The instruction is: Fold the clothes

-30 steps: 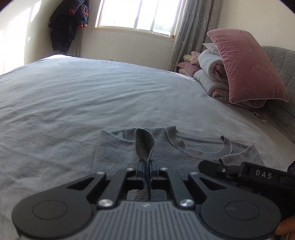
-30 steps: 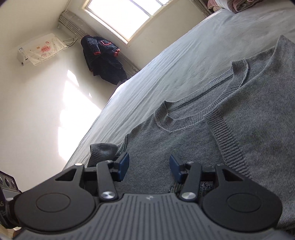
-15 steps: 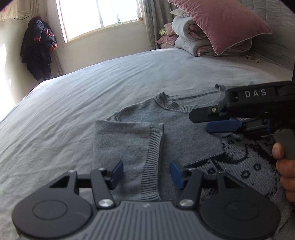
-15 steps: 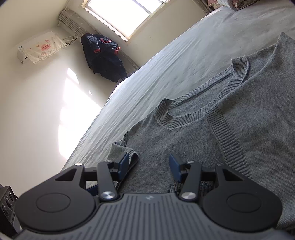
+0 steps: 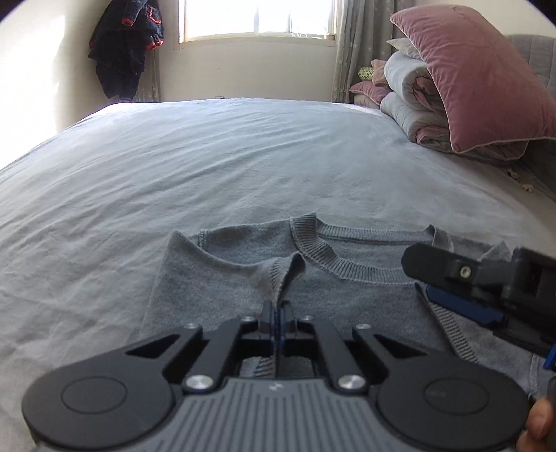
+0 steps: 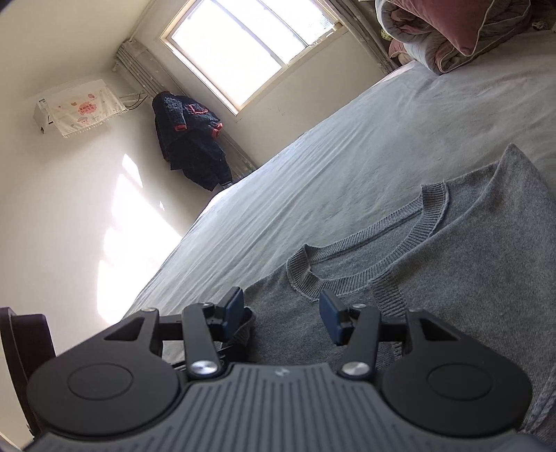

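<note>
One grey sweater (image 5: 347, 292) is lying flat on the bed (image 5: 208, 167), with its neck hole pointing toward the window (image 5: 257, 15) and its body coming back toward the two tools. The left tool (image 5: 278, 314) is squeezing tight on the ribbed cuff (image 5: 283, 274) of one sleeve. That sleeve is folded in over the sweater's left side, and the cuff is sticking up a little from the pinch.

The right tool (image 6: 281, 314) is wide apart and is holding nothing. It is hanging just over the sweater's chest, below the collar (image 6: 368, 236), and a ribbed strip (image 6: 389, 295) is lying just beside its right finger.

The cuff is sitting straight ahead of the left tool, so the left hand is the nearer one for the next move. My guess is that the cuff needs to be laid down flat across the chest, and then let go. The long way of the sweater is running from the tools toward the window.

Counting now: one sweater, two tools, one red pillow (image 5: 486, 73) on rolled blankets (image 5: 413, 104), and one dark coat (image 5: 125, 45) hanging on the wall.
</note>
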A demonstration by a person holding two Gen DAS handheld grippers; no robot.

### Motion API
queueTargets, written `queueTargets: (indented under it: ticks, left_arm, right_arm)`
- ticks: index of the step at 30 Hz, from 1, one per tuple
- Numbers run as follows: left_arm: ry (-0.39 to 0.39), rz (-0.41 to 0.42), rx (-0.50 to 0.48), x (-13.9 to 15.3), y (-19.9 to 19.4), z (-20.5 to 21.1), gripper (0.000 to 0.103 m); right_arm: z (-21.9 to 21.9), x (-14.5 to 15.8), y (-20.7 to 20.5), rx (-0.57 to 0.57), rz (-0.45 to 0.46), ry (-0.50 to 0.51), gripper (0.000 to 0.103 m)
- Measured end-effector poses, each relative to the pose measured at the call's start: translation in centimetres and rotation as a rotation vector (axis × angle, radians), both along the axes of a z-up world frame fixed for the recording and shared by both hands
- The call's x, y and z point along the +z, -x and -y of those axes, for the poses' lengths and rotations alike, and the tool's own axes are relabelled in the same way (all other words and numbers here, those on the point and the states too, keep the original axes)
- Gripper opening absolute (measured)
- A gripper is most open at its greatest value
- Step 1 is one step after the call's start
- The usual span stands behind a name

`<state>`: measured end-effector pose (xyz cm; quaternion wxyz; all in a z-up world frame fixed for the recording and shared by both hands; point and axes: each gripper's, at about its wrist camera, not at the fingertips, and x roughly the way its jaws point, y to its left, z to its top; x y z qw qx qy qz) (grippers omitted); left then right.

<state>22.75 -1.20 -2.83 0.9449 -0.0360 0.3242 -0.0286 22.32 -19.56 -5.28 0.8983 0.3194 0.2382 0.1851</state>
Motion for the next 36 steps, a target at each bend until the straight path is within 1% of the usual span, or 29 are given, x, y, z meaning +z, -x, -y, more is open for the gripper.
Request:
queueTargets:
  ticks: [2, 5, 8, 10, 11, 12, 13, 14, 17, 21, 22, 25, 28, 30, 33, 36]
  left_arm:
    - [0.079, 0.004, 0.004, 0.1, -0.3, 0.1, 0.002]
    - [0.196, -0.018, 0.004, -0.7, -1.3, 0.5, 0.002]
    - [0.268, -0.044, -0.006, -1.9, -2.1, 0.6, 0.003]
    - [0.331, -0.079, -0.036, -2.8, -2.5, 0.2, 0.007]
    - [0.362, -0.089, -0.048, -3.1, -2.4, -0.1, 0.015]
    - [0.389, -0.081, -0.055, -3.0, -2.1, -0.5, 0.020]
    - [0.401, -0.060, -0.059, -2.7, -1.6, -0.8, 0.032]
    - [0.400, -0.036, -0.063, -2.3, -1.1, -1.1, 0.037]
    - [0.358, 0.017, -0.089, -0.8, 0.7, -1.9, 0.038]
    - [0.291, 0.029, -0.131, 0.2, 2.6, -3.5, 0.038]
    - [0.261, 0.029, -0.146, 0.3, 3.1, -3.9, 0.040]
    - [0.139, 0.034, -0.200, 0.0, 4.9, -4.6, 0.044]
    - [0.018, 0.079, -0.269, -0.5, 7.1, -4.5, 0.044]
    - [-0.047, 0.099, -0.321, -0.9, 7.9, -4.0, 0.044]
    - [-0.138, 0.118, -0.393, -1.4, 8.8, -3.1, 0.044]
    - [-0.218, 0.105, -0.419, -2.1, 8.7, -2.3, 0.044]
  right_arm:
    - [0.2, -0.2, -0.1, -0.012, -0.002, -0.017, 0.053]
    - [0.6, -0.3, 0.1, -0.030, 0.005, -0.025, 0.053]
    - [0.8, -0.5, -0.2, -0.041, 0.000, -0.032, 0.053]
    - [0.9, -0.7, -0.4, -0.045, -0.010, -0.034, 0.053]
    - [0.9, -0.7, -0.5, -0.047, -0.014, -0.035, 0.053]
    - [0.9, -0.8, -0.5, -0.048, -0.018, -0.036, 0.053]
    - [0.9, -0.9, -0.6, -0.047, -0.022, -0.038, 0.053]
    - [1.0, -1.0, -0.6, -0.045, -0.026, -0.038, 0.053]
    - [1.0, -1.2, -0.4, -0.025, -0.038, -0.032, 0.053]
    - [0.4, -1.4, -0.7, 0.030, -0.067, -0.026, 0.053]
    - [0.3, -1.6, -0.8, 0.054, -0.077, -0.039, 0.053]
    - [0.2, -1.8, -1.1, 0.106, -0.098, -0.090, 0.053]
    - [0.1, -1.8, -1.2, 0.151, -0.116, -0.106, 0.053]
    - [-0.1, -1.8, -1.4, 0.201, -0.137, -0.117, 0.053]
    - [-0.9, -1.5, -1.5, 0.327, -0.149, -0.069, 0.053]
    - [-2.2, -1.6, -1.4, 0.431, -0.171, 0.014, 0.053]
